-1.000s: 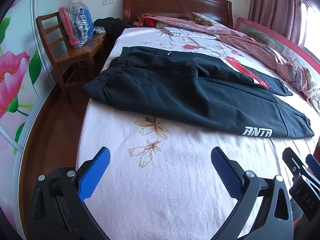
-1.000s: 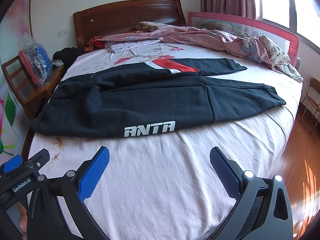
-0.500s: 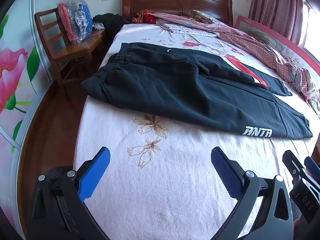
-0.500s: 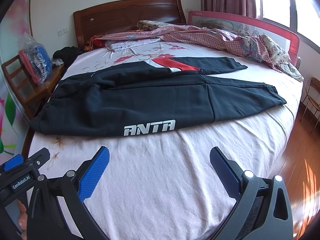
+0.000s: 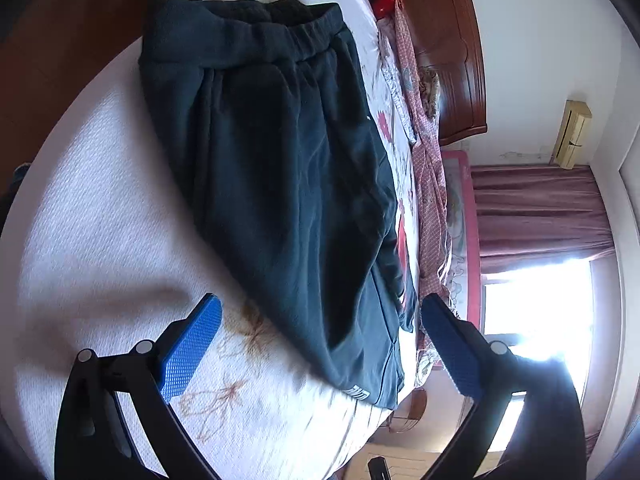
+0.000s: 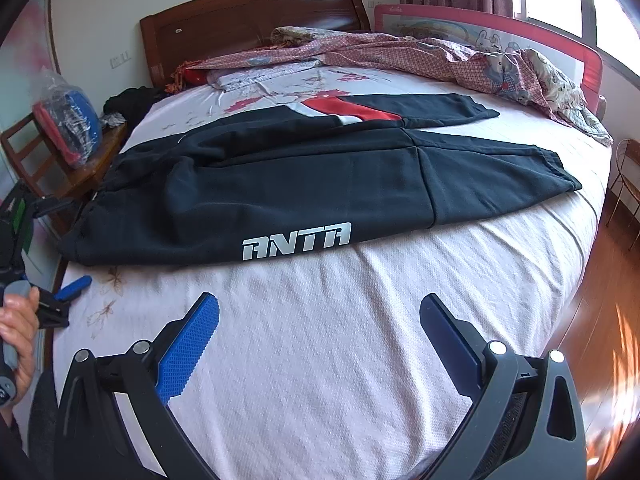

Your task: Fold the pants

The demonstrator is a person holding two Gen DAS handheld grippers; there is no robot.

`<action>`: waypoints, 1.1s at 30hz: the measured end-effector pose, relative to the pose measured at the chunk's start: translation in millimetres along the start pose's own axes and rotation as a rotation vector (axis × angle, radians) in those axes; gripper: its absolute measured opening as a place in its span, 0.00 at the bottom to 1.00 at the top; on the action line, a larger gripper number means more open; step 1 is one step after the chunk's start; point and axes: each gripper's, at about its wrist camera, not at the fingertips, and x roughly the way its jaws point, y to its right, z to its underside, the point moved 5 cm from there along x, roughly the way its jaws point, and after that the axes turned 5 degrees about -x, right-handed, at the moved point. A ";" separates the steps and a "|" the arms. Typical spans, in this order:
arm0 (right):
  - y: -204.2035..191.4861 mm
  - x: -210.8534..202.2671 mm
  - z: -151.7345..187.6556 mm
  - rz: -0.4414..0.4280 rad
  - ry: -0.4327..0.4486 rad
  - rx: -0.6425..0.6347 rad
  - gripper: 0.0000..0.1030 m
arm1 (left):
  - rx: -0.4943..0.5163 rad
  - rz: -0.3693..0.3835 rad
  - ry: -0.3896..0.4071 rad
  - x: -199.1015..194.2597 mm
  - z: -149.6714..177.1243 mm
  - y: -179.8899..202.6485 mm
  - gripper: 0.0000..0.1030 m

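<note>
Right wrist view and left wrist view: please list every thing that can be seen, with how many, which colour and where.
pants: one, black with a red and white panel and white ANTA letters, spread flat across the bed
bed sheet: one, white with flower prints, under the pants
headboard: one, dark wood, far end
blanket: one, pink checked, crumpled along the far right side
bed rail: one, pink, behind the blanket
chair: one, wooden, left of the bed
plastic bag: one, clear with red and blue contents, on the chair
curtain: one, dark red, by the window
left gripper: one, black with blue pads, jaws open
right gripper: one, same, jaws open
hand: one, holding the left gripper's handle
</note>
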 end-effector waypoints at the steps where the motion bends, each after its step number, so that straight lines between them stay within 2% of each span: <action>1: -1.1 1.3 0.3 -0.003 -0.006 -0.002 0.97 | -0.003 -0.004 0.006 2.8 -1.8 0.2 0.97; 4: -4.8 -0.1 0.3 -0.006 0.000 -0.017 0.97 | -0.038 -0.005 0.042 6.5 -6.8 0.6 0.97; 7: -7.1 -1.2 -0.3 -0.012 0.003 -0.021 0.97 | -0.028 -0.011 0.075 6.4 -15.4 5.8 0.97; 13: -10.5 -2.4 0.1 -0.021 0.001 -0.032 0.97 | -0.019 -0.066 0.151 9.1 -30.5 8.7 0.94; 15: -9.4 -4.0 -1.2 -0.021 0.007 -0.028 0.97 | -0.015 -0.111 0.162 15.0 -36.0 6.1 0.61; 16: -8.7 -4.6 -1.7 -0.021 0.008 -0.023 0.97 | -0.035 -0.144 0.150 18.6 -39.9 0.0 0.23; 17: -6.9 -4.7 -2.8 -0.023 0.009 -0.017 0.97 | -0.069 -0.159 0.143 21.9 -44.0 -9.9 0.16; 18: -4.7 -4.8 -3.6 -0.024 0.009 -0.008 0.97 | -0.119 -0.096 0.145 20.2 -46.0 -17.6 0.14; 19: -1.9 -4.6 -4.6 -0.026 0.008 0.003 0.97 | -0.136 -0.075 0.143 18.6 -45.6 -21.0 0.12; 23: 27.8 -1.4 -12.5 -0.054 0.000 0.096 0.97 | -0.083 -0.108 0.181 5.5 -37.7 -13.9 0.11; 26: 77.7 3.0 -21.0 -0.055 -0.016 0.220 0.97 | -0.083 -0.058 0.193 -11.5 -33.4 -2.2 0.10; 29: 135.0 9.6 -31.2 -0.027 -0.043 0.302 0.97 | -0.046 0.000 0.175 -27.7 -25.3 15.1 0.10; 33: 205.2 17.6 -44.3 0.032 -0.072 0.388 0.97 | -0.015 0.037 0.149 -43.4 -9.1 25.4 0.10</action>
